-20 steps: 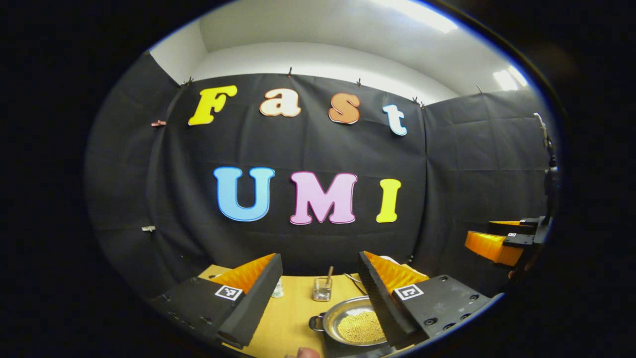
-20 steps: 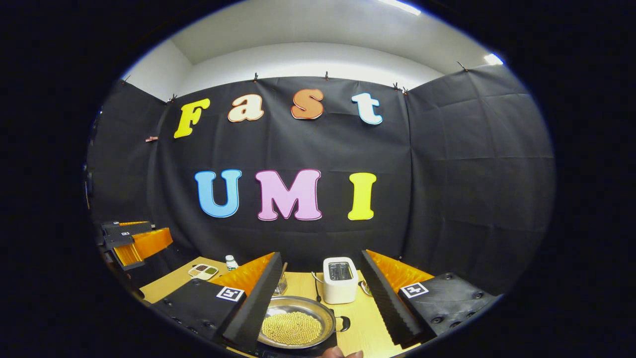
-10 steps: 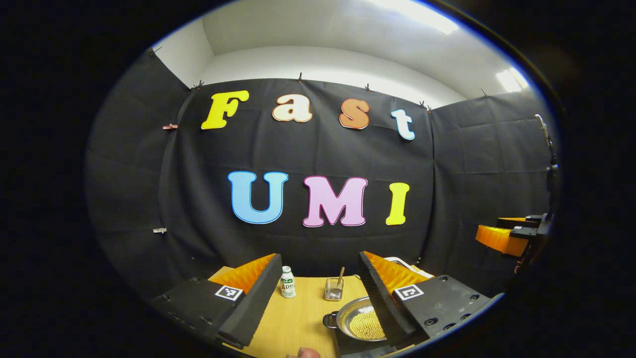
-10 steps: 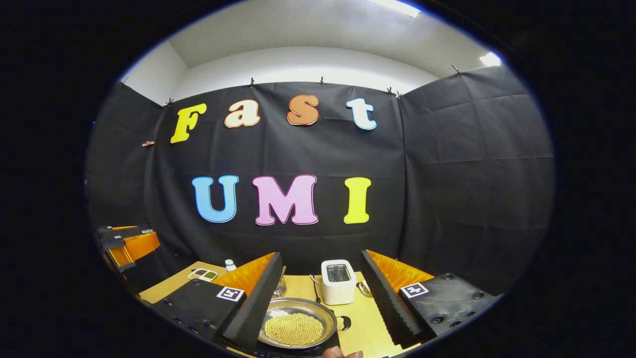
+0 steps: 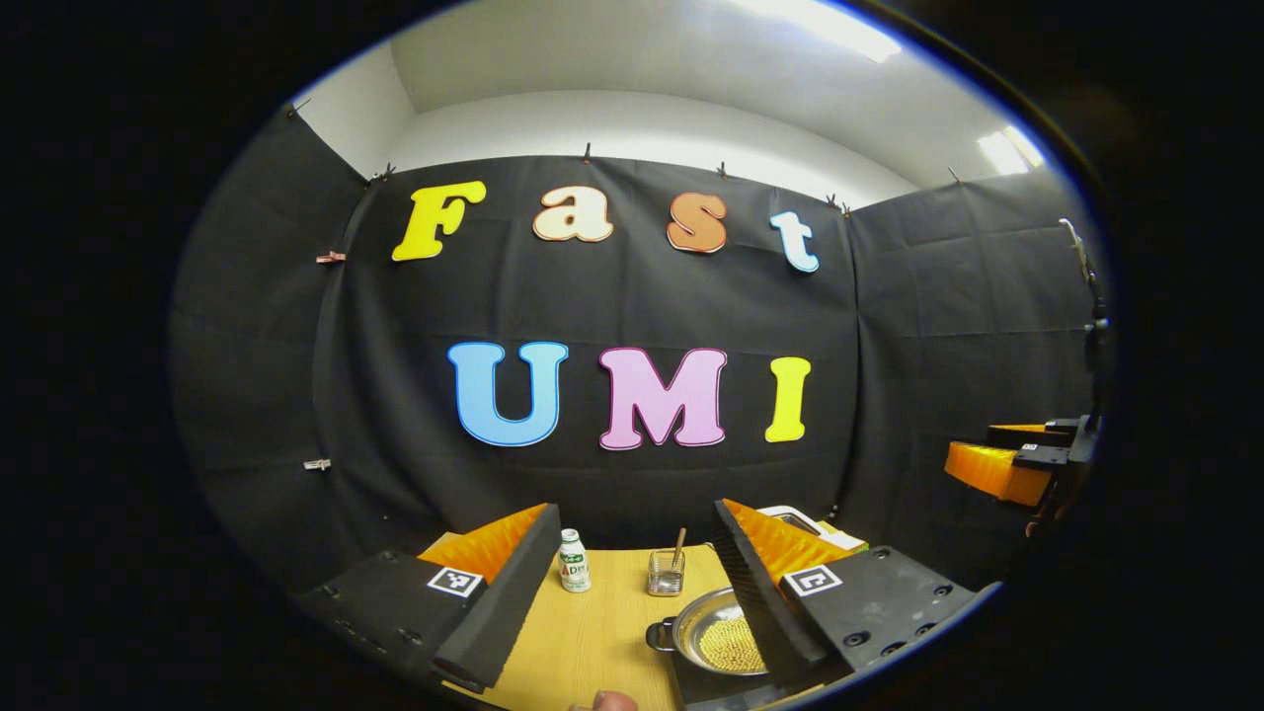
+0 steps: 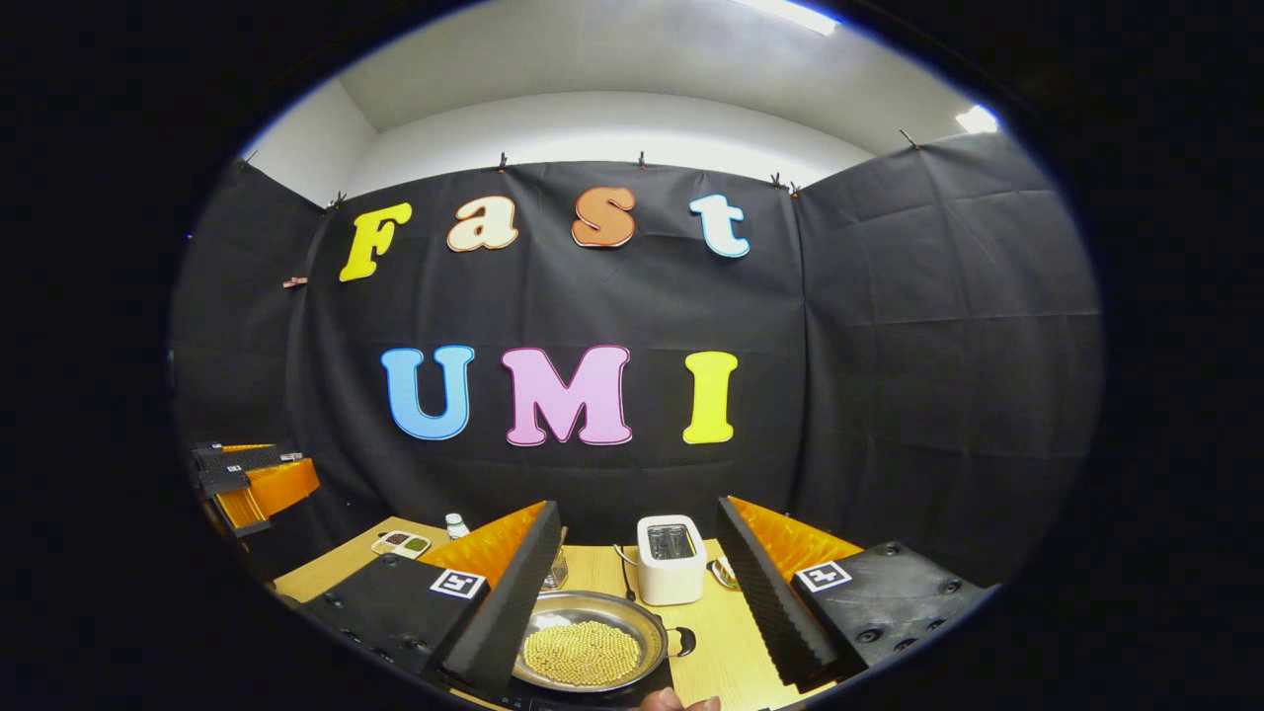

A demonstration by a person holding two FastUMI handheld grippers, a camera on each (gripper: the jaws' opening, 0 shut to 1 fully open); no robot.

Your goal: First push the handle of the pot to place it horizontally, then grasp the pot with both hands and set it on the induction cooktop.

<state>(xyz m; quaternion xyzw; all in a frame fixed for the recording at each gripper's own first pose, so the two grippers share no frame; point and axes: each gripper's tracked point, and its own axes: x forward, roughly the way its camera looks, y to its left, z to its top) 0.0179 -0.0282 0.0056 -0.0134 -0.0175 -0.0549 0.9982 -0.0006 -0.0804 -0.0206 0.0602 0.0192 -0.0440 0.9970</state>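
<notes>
Below my two claws, on the wooden table (image 6: 716,657), sits the pot (image 6: 592,647), shallow and round, filled with small yellow beads. It rests on the dark cooktop (image 5: 706,686), whose edge shows under it in both views. One side handle (image 6: 683,643) sticks out flat toward the toaster side; the other handle (image 5: 659,634) points toward the bottle (image 5: 573,573).

My right gripper (image 6: 632,578) hangs above the table with its jaws spread wide, touching nothing; its left finger crosses in front of the pot's near rim. My left gripper (image 5: 632,583) hangs likewise, jaws wide and empty, its right finger covering part of the pot. From each view I see my other claw off to the side, raised well above the table and well apart from the pot.

Behind the pot stands a white toaster (image 6: 671,558), and near it a small glass (image 5: 666,574) with a stick in it. A little dish (image 6: 400,542) of paints lies by the far left edge.
</notes>
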